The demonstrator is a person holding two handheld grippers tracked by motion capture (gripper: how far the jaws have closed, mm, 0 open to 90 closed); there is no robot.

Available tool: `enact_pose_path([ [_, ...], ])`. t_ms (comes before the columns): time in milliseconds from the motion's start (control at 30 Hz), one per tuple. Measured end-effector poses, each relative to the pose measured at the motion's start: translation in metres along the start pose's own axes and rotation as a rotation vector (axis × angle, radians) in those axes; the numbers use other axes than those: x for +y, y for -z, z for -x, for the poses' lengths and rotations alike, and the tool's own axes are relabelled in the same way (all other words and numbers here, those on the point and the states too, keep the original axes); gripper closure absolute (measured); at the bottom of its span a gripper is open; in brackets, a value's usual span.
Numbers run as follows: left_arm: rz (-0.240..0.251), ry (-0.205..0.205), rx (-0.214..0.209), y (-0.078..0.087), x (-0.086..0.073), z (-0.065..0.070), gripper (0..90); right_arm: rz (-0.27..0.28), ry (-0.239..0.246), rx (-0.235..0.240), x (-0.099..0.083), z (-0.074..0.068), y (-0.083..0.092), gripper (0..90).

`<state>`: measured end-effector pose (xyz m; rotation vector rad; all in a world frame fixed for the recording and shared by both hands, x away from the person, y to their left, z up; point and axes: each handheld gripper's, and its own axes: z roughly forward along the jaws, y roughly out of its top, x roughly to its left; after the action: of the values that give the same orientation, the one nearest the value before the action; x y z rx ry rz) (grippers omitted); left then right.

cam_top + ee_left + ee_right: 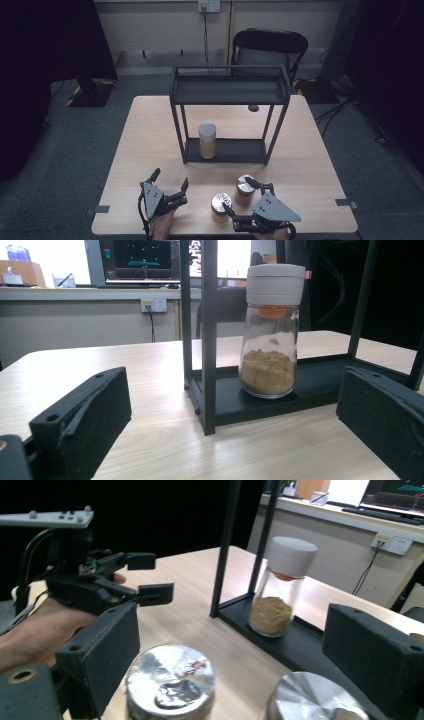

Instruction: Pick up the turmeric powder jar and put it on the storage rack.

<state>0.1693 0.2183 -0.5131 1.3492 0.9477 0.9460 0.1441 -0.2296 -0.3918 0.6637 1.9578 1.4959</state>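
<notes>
high view: two foil-capped jars in front of the rack (230, 112).
right gripper (242, 197), jaws wide, holding nothing, above nearer jar (220, 206); centre, then close below cap.

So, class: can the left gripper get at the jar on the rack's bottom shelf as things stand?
Probably yes. The left gripper is open and faces the jar, bare table between them. A rack post stands just left of the jar, so approach slightly from its right.

A white-lidded jar (207, 141) stands on the rack's (227, 91) lower shelf — left of centre. Before the rack, two foil-topped jars (221, 207) sit side by side on the table (150, 130).
</notes>
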Motion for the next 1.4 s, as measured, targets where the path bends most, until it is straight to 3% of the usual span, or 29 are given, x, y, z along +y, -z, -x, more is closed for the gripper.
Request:
enact_pose_path([
  [200, 0.000, 0.000, -0.002, 0.000, 0.000, 0.000, 0.6, -0.034, -0.019, 0.057, 0.005, 0.001, -0.007, 10.1],
  [733, 0.002, 0.000, 0.000, 0.000, 0.000, 0.000, 0.6, -0.153, 0.005, 0.153, 0.026, 0.009, -0.021, 13.6],
  [1000, 0.002, 0.000, 0.000, 0.000, 0.000, 0.000, 0.6, -0.190, 0.012, 0.165, 0.032, 0.011, -0.026, 12.9],
  [1400, 0.002, 0.000, 0.001, 0.000, 0.000, 0.000, 0.7, -0.268, 0.017, 0.194, 0.037, 0.015, -0.036, 19.3],
])
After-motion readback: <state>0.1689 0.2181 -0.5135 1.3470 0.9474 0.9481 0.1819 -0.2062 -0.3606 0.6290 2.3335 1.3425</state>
